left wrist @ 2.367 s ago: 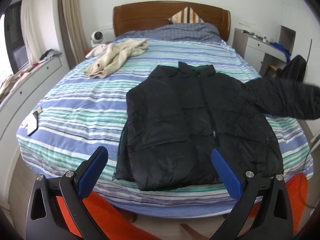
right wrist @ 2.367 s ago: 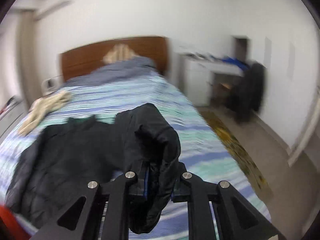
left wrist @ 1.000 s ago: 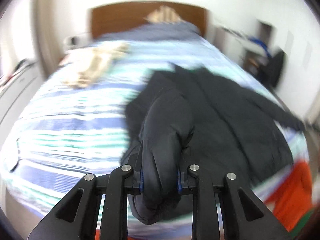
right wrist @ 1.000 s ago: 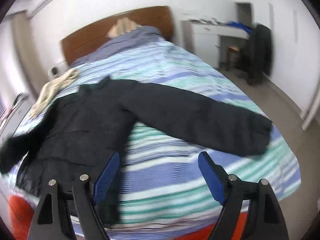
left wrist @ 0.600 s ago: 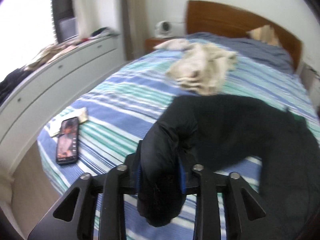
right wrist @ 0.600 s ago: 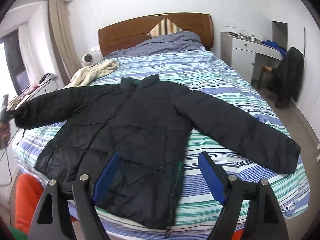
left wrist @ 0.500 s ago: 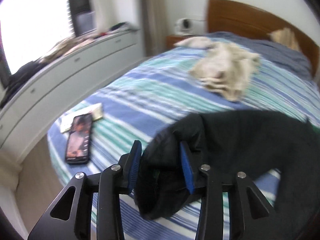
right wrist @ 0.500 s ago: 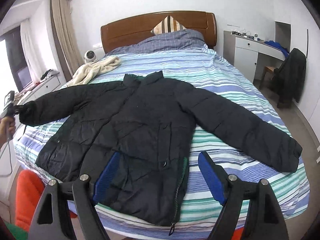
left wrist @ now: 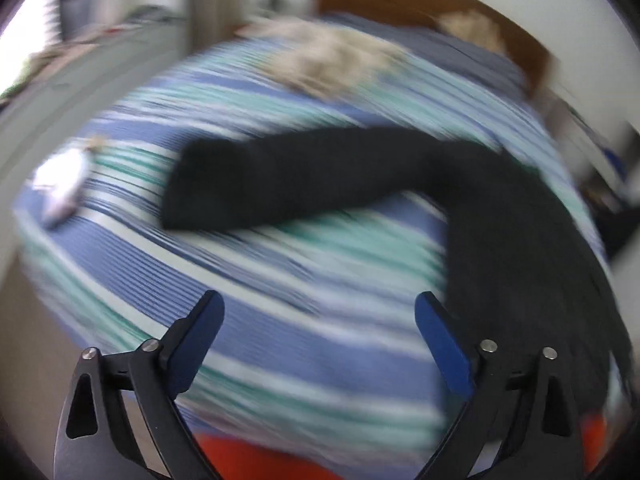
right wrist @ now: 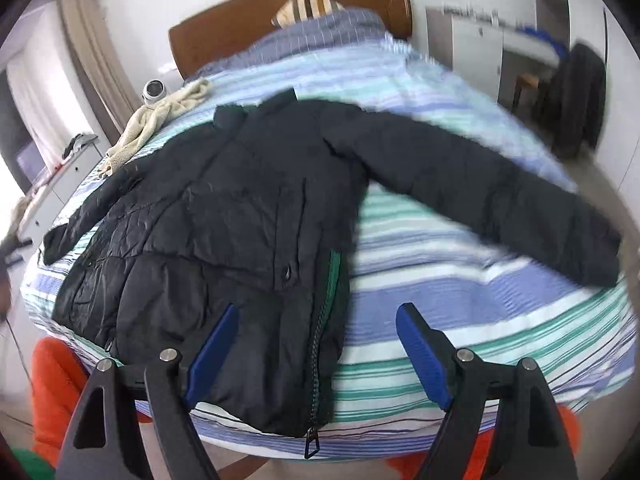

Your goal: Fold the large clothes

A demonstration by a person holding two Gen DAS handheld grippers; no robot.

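While its jaws have just been opening, the left hand-held gripper [left wrist: 318, 318] hangs released above the striped bed [left wrist: 280, 280], nothing between them. The black jacket [right wrist: 240, 216] lies spread flat across the bed, both sleeves stretched outward. The right hand-held gripper [right wrist: 314, 330] hovers wide and empty over the jacket's hem.

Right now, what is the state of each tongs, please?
Left tongs: open, have just been opening, nothing between them; black jacket sleeve lies released on the bed.
Right tongs: open, holding nothing.
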